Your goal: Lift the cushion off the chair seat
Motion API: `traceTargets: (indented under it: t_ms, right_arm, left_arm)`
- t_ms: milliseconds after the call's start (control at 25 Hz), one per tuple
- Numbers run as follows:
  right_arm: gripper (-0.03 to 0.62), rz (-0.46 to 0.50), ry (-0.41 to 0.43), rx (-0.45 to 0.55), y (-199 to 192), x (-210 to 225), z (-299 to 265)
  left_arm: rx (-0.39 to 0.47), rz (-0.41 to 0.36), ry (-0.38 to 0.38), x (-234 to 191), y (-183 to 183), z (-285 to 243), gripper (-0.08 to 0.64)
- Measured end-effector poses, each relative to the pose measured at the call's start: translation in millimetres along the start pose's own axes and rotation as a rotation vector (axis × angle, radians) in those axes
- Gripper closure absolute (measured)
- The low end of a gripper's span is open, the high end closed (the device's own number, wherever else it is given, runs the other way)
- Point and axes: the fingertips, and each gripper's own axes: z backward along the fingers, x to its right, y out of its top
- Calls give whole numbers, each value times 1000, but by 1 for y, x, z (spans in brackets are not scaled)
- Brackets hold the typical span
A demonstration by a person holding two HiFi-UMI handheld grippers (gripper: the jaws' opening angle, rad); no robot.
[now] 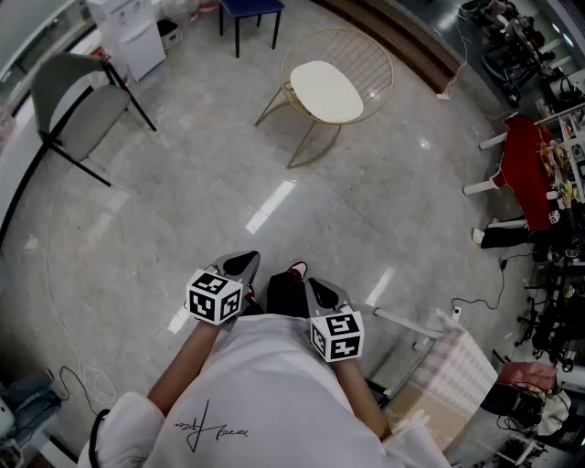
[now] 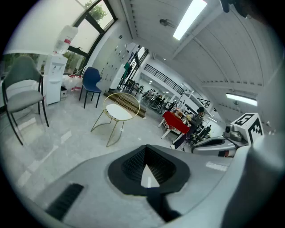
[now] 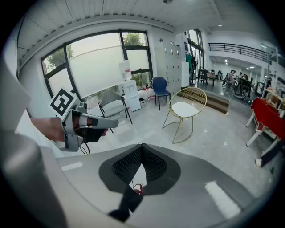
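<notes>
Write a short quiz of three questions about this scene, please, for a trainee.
1. True or false: the cushion lies on the seat of the gold wire chair.
2. Choose one. The left claw and the right claw are: A, both open; B, both shut and empty; C, shut on the cushion.
3. Fill in: the far chair, at the top edge of the head view, is ____ in colour.

Key: 1 true; 2 B; 3 blue.
</notes>
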Motion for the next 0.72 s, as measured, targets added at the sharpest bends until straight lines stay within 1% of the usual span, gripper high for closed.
traceTargets:
  t_ms: [160, 360, 480, 720]
  right_arm:
    - [588, 25, -3, -5, -2, 0, -7]
    - [588, -30, -3, 4, 2, 19, -23]
    - [588, -64, -20, 23, 18, 42, -35]
    - [586, -137, -36, 109, 74, 105, -53]
  left_arm:
    - [-21, 4, -3, -3, -10, 0, 560]
    - [-43, -41, -5, -1, -3, -13, 560]
    - [-59, -69, 3, -3, 14, -28, 560]
    - [-49, -118, 26, -6, 73, -71, 560]
